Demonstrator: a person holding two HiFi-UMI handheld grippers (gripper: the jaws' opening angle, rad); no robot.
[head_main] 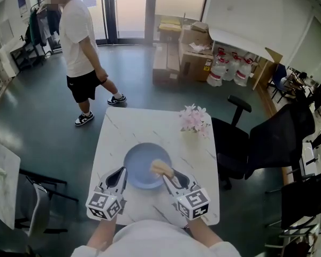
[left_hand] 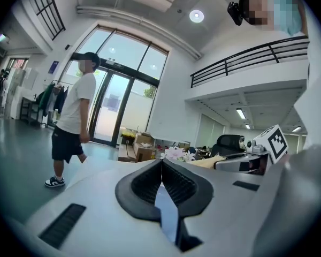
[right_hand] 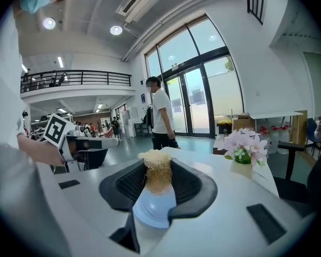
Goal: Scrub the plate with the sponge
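Observation:
A pale blue plate [head_main: 140,160] rests at the near middle of the white marble table [head_main: 123,127]. My left gripper [head_main: 120,174] is at the plate's left rim. In the left gripper view its jaws are shut, with a thin blue strip of the plate [left_hand: 168,213] caught edge-on between them. My right gripper [head_main: 166,176] is over the plate's right half and shut on a tan fibrous sponge [head_main: 161,168]. In the right gripper view the sponge [right_hand: 158,173] stands up between the pads, with the plate [right_hand: 152,208] just below it.
A small vase of pink flowers [head_main: 194,119] stands at the table's far right. A black office chair [head_main: 257,143] is beside the table on the right. A person [head_main: 80,52] stands on the floor beyond the far left corner. Cardboard boxes [head_main: 187,52] are stacked farther back.

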